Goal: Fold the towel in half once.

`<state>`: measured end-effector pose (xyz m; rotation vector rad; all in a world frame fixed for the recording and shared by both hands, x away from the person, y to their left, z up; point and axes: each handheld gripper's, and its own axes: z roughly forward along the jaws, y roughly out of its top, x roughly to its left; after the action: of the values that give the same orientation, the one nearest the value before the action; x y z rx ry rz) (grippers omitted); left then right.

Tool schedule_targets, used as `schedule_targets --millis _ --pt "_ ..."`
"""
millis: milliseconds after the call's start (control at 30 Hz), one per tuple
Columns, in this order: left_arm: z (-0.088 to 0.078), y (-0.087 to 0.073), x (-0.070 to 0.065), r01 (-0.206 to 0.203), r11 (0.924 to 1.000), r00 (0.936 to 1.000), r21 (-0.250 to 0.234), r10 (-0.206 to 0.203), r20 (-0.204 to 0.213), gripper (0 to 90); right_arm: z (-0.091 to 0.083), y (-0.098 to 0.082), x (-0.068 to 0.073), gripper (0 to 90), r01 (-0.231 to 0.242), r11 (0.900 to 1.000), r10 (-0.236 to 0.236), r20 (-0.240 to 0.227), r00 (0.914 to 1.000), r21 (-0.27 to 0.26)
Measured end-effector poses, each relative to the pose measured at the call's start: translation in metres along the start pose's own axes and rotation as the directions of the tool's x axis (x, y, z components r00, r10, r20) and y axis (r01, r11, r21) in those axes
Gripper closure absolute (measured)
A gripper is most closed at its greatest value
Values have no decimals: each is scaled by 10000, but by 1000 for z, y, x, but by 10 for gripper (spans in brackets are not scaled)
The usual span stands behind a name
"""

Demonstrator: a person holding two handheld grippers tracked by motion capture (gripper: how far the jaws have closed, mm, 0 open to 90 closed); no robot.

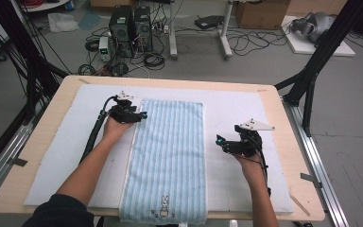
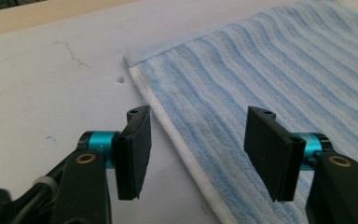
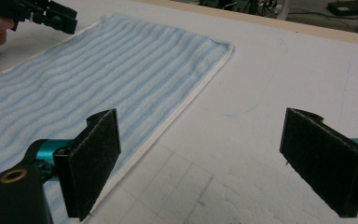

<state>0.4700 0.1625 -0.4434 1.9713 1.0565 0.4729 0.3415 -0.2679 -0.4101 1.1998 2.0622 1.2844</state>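
Blue striped towel [image 1: 168, 151] lies flat on the white mat [image 1: 238, 113] that covers the table [image 1: 38, 142], long side running away from the person, near end with a small rabbit print [image 1: 164, 206] hanging at the table's front edge. Left gripper [image 1: 142, 115] sits at the towel's left edge near the far corner, hand [image 1: 115, 128] behind it on the mat. In the left gripper view the jaws straddle the towel's white hem [image 2: 177, 140]: one pad [image 2: 135, 154] over bare mat, the other pad [image 2: 272, 149] over the blue stripes, gap between them plain, neither pressing the cloth, so nothing gripped, jaws partway open. Towel's far corner [image 2: 130, 60] shows just ahead of the jaws, flat on the mat. Right gripper [image 1: 220, 141] is over bare mat right of the towel, near its right edge but apart from it, about mid-length, grey plate on top, hand [image 1: 249, 165] behind it. In the right gripper view its jaws stand wide apart, empty, one pad [image 3: 95, 158] in front of the towel's right hem, the other [image 3: 324, 158] over mat. That view also catches the left gripper [image 3: 51, 16] at top left, at the towel's other edge. Towel is unfolded, no wrinkles to speak of. Floor beyond the table has cables and computer towers [image 1: 131, 28].
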Motion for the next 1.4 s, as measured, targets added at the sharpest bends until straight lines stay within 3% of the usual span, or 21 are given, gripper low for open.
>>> schedule_targets --millis 133,233,300,433,533,667,967,1133,1233,1300,1400 --pt "7 -3 -7 -740 9963 9973 444 740 25 507 0 0 0 115 5 10000 -5 16 10000 0" --pt "7 -3 -7 -602 9974 9981 404 598 119 567 0 0 0 115 -30 10000 30 20 10000 41" --pt "7 -3 -7 -582 9975 9981 413 574 204 641 1 0 0 115 -53 10000 53 -7 10000 58" --pt "8 -4 -7 -167 9994 9985 303 151 531 835 2 0 2 115 -9 9999 10 -47 10000 116" --pt "7 -4 -5 -101 9995 9979 303 81 646 854 4 1 3 115 -103 9999 103 -41 9999 72" --pt "8 -5 -1 328 9991 9956 259 -349 868 855 13 6 5 115 -145 9999 145 -69 9999 82" --pt "8 -5 0 397 9989 9950 260 -419 909 855 69 31 0 113 -290 9940 300 -84 9995 1053" --pt "8 -6 0 400 9989 9951 258 -422 898 855 98 36 -3 119 -580 9852 579 55 9983 1615" --pt "7 -6 0 429 9987 9947 287 -454 924 855 117 41 -2 225 -353 9756 304 259 9992 2169" --pt "8 -6 1 509 9984 9939 257 -531 964 855 126 43 -2 304 -449 9725 407 228 9989 2284" --pt "8 -6 2 581 9980 9931 254 -604 1007 856 141 45 1 430 -231 9662 177 233 9996 2566"
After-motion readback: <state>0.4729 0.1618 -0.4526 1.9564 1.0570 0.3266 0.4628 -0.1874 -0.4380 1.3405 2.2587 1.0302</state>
